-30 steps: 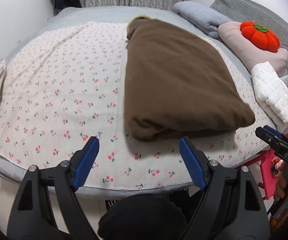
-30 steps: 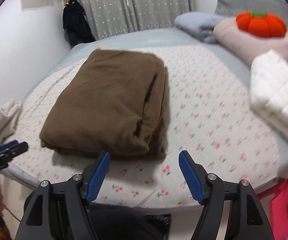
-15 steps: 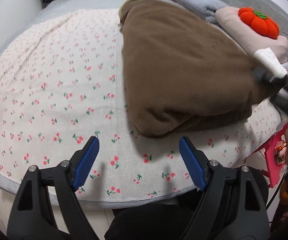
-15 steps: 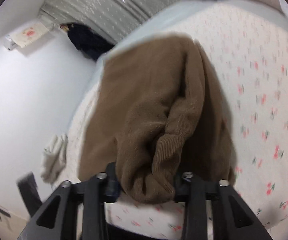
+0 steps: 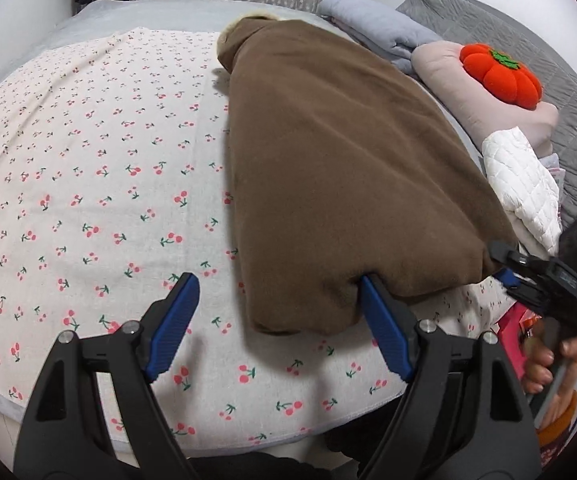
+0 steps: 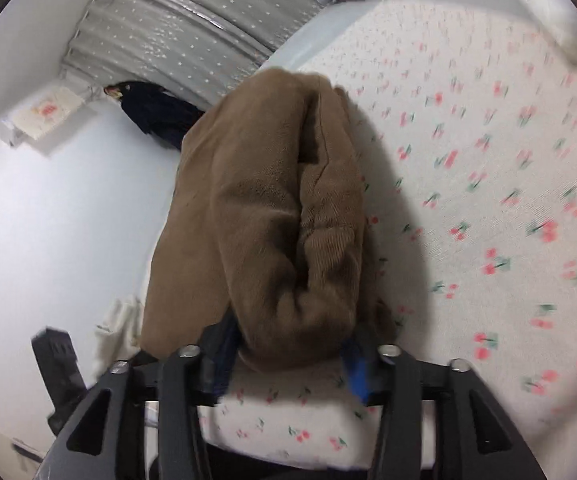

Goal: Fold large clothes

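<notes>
A folded brown fleece garment (image 5: 328, 168) lies lengthwise on the cherry-print sheet (image 5: 88, 168) of the bed. My left gripper (image 5: 276, 292) is open at the garment's near left corner; its right finger (image 5: 384, 328) touches the near hem, its left finger is over bare sheet. My right gripper (image 6: 288, 354) is shut on the garment's near right corner (image 6: 288, 248), which is bunched thick between the blue pads. It also shows in the left wrist view (image 5: 544, 284), at the garment's right edge.
A pink pillow with an orange pumpkin cushion (image 5: 500, 76), a grey-blue folded blanket (image 5: 376, 28) and a white quilted item (image 5: 524, 184) lie along the bed's right side. Grey curtains (image 6: 192, 32) and a dark hanging garment (image 6: 156, 116) are at the back.
My right gripper reached the garment's near right corner and shut on it. My left gripper moved forward and right to the near hem and stayed open.
</notes>
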`<state>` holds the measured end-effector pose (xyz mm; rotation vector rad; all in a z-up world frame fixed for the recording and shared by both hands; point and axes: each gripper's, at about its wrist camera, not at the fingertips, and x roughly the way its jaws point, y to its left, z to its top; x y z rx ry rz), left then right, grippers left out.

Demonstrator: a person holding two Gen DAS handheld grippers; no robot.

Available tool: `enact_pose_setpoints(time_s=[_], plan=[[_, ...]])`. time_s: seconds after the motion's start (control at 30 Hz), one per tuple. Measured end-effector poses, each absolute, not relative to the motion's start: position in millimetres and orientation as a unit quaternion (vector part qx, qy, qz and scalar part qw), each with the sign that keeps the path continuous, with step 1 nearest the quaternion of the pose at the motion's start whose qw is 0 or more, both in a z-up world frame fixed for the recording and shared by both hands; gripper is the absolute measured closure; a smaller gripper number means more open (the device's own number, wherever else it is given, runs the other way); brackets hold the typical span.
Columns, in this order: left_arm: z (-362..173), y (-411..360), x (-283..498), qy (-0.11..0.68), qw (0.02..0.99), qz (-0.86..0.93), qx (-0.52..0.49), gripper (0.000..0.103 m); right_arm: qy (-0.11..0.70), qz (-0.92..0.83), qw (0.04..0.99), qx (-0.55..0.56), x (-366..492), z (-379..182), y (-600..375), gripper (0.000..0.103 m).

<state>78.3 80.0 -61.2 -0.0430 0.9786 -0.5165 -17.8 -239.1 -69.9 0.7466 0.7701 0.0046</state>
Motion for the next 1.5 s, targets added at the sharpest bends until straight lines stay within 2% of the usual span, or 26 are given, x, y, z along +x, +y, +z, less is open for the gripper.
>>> enact_pose_setpoints(time_s=[0.07,0.13,0.2,0.37,0.47,0.6,0.67,0.77,0.9,0.97,1.0,1.03,1.1,1.17,1.23,1.5], plan=[[-59,83,76,0.46,0.851,-0.254,-0.032,0.034,0.354,-0.014,0.88,0.318,-26,-50,-231,0.049],[-56,82,71,0.449,0.854,-0.259,-0.038,0.051,0.339,-0.034,0.899,0.276,-33,-31,-220,0.049],[-50,78,64,0.437,0.862,-0.257,-0.023,0.057,0.331,-0.067,0.914,0.227,-34,-15,-214,0.049],[-27,77,48,0.407,0.864,-0.294,-0.03,0.057,0.323,-0.09,0.928,0.162,-33,0,-198,0.051],[-19,63,54,0.396,0.864,-0.309,-0.043,0.057,0.33,-0.074,0.929,0.148,-9,2,-190,0.066],[-46,29,72,0.425,0.853,-0.304,-0.009,0.069,0.38,-0.127,0.907,0.127,23,-30,-192,0.094],[-59,23,67,0.421,0.854,-0.306,0.011,0.069,0.426,-0.162,0.878,0.144,36,-62,-210,0.098],[-57,17,49,0.4,0.861,-0.307,0.062,0.069,0.418,-0.148,0.878,0.178,28,-68,-220,0.098],[-45,27,40,0.421,0.852,-0.31,0.025,0.067,0.396,-0.138,0.89,0.178,7,-46,-214,0.09],[-41,33,35,0.441,0.843,-0.309,-0.005,0.053,0.39,-0.134,0.892,0.187,-9,-37,-213,0.08],[-41,35,33,0.446,0.842,-0.303,-0.011,0.045,0.387,-0.132,0.893,0.189,-14,-34,-213,0.071],[-40,36,28,0.45,0.846,-0.287,-0.01,0.043,0.387,-0.131,0.892,0.192,-21,-31,-212,0.057],[-37,35,22,0.454,0.855,-0.252,0.003,0.043,0.391,-0.127,0.892,0.19,-26,-23,-205,0.041],[-36,34,16,0.456,0.862,-0.221,0.014,0.037,0.394,-0.123,0.894,0.177,-35,-20,-197,0.04],[-35,35,11,0.457,0.867,-0.198,0.021,0.028,0.402,-0.125,0.893,0.159,-40,-21,-188,0.035],[-32,30,-4,0.459,0.871,-0.17,0.039,0.018,0.423,-0.122,0.893,0.093,-50,-20,-162,0.025]])
